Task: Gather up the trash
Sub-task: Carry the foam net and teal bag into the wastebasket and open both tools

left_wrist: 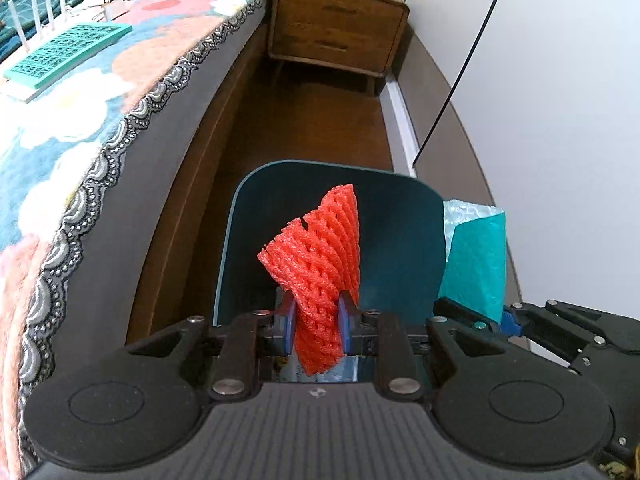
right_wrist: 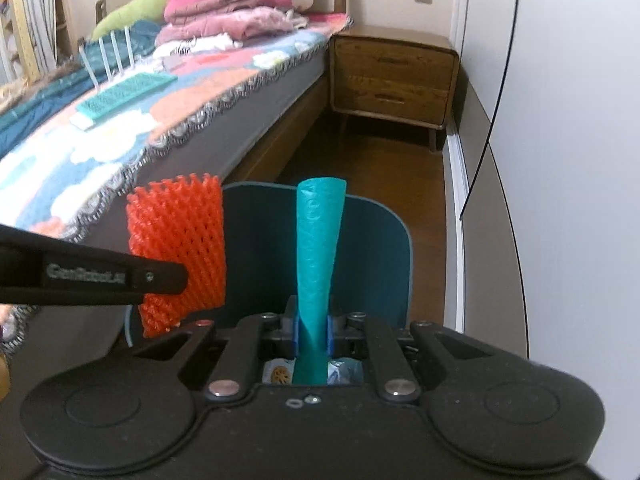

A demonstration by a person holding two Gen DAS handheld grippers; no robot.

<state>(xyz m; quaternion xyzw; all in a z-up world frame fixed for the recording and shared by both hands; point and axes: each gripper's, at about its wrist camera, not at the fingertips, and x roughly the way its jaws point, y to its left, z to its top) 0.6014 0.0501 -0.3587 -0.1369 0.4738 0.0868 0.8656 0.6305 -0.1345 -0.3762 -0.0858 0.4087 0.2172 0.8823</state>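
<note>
My left gripper [left_wrist: 317, 326] is shut on a red foam fruit net [left_wrist: 316, 256] and holds it over the open dark teal trash bin [left_wrist: 404, 224]. My right gripper [right_wrist: 313, 334] is shut on a teal bubble-wrap bag [right_wrist: 318, 252], also above the bin [right_wrist: 376, 248]. In the right wrist view the red net [right_wrist: 180, 236] and the left gripper's arm sit to the left. In the left wrist view the teal bag [left_wrist: 476, 256] shows at right. Some trash lies in the bin below the right gripper [right_wrist: 280, 374].
A bed with a flowered blanket [left_wrist: 80, 92] runs along the left, with a teal tray [left_wrist: 68, 54] on it. A wooden nightstand [left_wrist: 336, 28] stands at the far end of the wood floor. A white wall [left_wrist: 540, 120] with a black cable is on the right.
</note>
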